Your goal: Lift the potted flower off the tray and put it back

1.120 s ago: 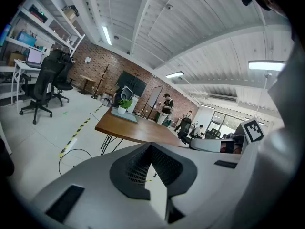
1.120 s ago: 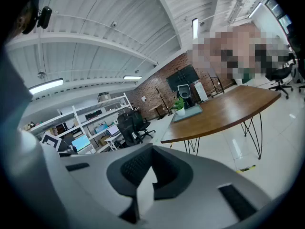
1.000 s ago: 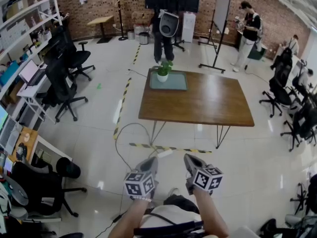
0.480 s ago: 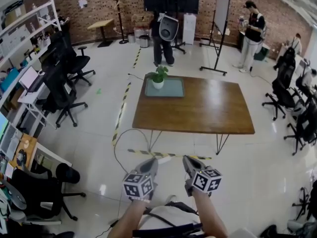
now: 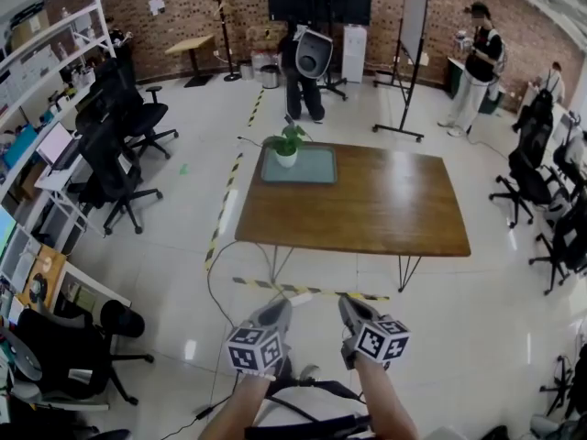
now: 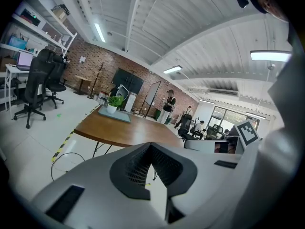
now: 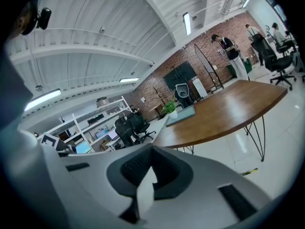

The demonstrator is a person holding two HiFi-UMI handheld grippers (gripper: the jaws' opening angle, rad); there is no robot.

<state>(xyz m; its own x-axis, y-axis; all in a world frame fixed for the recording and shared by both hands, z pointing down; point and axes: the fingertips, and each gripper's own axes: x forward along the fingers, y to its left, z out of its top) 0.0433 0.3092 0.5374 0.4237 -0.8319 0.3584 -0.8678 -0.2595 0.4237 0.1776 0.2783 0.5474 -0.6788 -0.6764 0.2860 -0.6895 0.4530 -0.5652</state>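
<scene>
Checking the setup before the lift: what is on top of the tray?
Only the potted flower stands on the tray, at its far left corner in the head view. The tray surface under it is covered.

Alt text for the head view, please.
A potted flower stands on a tray at the far left corner of a wooden table. The left gripper and right gripper, both shut and empty, are held low over the floor, well short of it.

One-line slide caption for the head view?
Left gripper and right gripper, shut and empty, face the wooden table with the potted flower on its tray.
</scene>
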